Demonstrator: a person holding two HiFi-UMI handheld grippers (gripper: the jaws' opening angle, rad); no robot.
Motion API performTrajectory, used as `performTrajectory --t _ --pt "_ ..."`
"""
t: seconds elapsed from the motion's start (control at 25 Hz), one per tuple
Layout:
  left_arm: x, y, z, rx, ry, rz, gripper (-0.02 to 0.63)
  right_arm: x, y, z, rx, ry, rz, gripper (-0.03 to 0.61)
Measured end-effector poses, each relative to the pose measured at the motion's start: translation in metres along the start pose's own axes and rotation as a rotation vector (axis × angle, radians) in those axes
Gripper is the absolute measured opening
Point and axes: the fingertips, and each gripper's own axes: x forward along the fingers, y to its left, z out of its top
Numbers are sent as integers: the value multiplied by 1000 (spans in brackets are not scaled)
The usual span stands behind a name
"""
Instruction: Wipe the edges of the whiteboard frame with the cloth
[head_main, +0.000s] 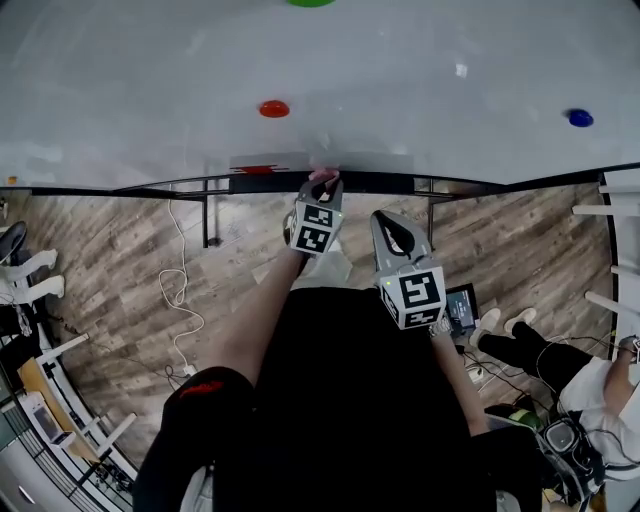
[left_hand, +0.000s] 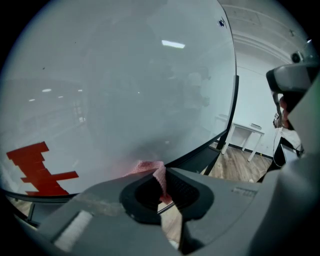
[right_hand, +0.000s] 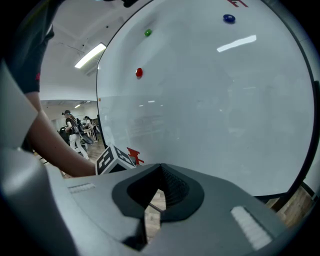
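Left tool (left_hand: 164, 174) grips cloth (left_hand: 146, 166) at whiteboard frame's (left_hand: 200, 149) bottom edge. Right tool (right_hand: 159, 169) clenched, empty. Best to press the cloth flat along the edge.

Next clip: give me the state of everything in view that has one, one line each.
Left gripper: shut on the pink fabric cloth.
Pink fabric cloth: pinched in the fingers, against the black lower frame edge.
Right gripper: shut, empty, held back from the board.
White whiteboard: upright, mostly blank.
Round red magnet: stuck on the board.
Round blue magnet: stuck on the board.
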Motion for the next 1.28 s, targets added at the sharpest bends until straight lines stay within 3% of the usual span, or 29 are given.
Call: performTrajectory --t 0.44,1.28 --pt "-2 2 13 -79 3 109 18 -32 -54 2 11 25 2 2" --pt "19 -21 24 -115 1 187 17 -40 -103 -12 -7 56 80 2"
